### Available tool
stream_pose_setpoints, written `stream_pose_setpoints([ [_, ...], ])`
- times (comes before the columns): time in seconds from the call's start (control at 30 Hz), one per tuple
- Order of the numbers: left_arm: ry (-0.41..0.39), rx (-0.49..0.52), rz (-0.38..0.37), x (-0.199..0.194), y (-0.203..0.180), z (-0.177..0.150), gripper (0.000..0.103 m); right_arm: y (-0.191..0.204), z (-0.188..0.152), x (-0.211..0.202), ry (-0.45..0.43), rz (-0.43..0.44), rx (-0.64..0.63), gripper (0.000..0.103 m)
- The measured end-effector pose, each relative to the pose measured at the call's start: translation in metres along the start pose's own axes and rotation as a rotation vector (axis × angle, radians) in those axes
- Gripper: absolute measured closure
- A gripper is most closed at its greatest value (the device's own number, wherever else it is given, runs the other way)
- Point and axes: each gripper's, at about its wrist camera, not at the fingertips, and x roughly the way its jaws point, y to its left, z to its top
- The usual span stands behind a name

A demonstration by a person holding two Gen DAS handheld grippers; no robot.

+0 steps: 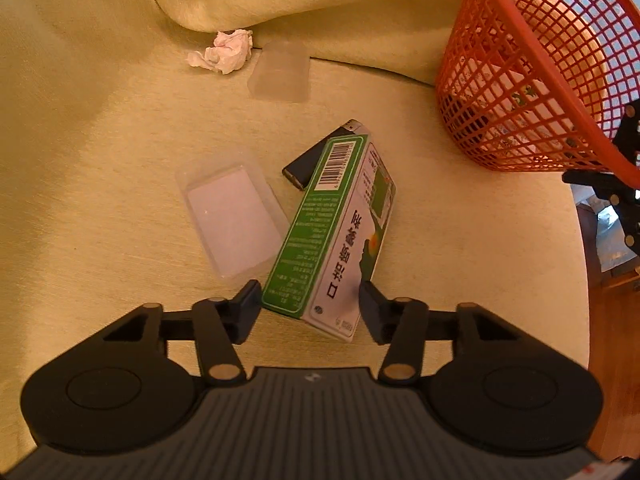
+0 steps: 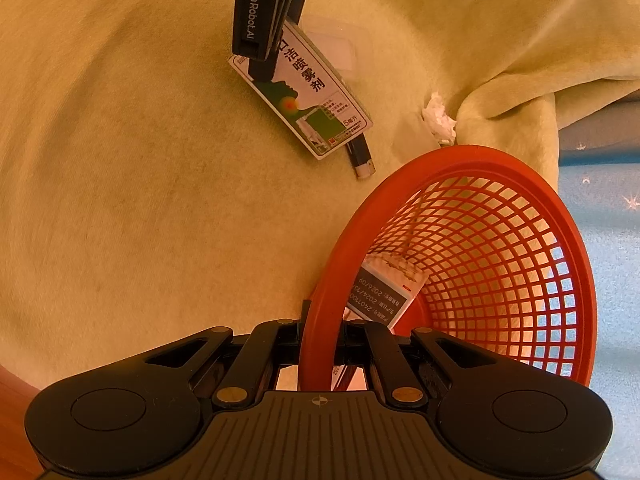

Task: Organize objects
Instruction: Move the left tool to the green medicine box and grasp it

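Straddling the green box [image 1: 334,236] with fingers apart, the left tool [image 1: 310,306] faces its long axis toward 1 o'clock; the right tool [image 2: 320,344] clamps the red basket [image 2: 576,264] rim.

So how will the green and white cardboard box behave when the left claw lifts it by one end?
The green and white cardboard box looks like thin carton, so it is probably light and may dent if squeezed. Held at one end by the left claw, its long body may droop or swivel. It partly overlies the dark lighter, which might shift.
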Motion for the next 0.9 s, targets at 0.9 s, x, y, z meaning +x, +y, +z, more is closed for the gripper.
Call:
stream_pose_setpoints([
  [0.9,0.01,0.082,0.003,0.02,-0.043,0.023,0.077,-0.001,-0.001,-0.001,-0.013,0.009,0.021,0.102],
])
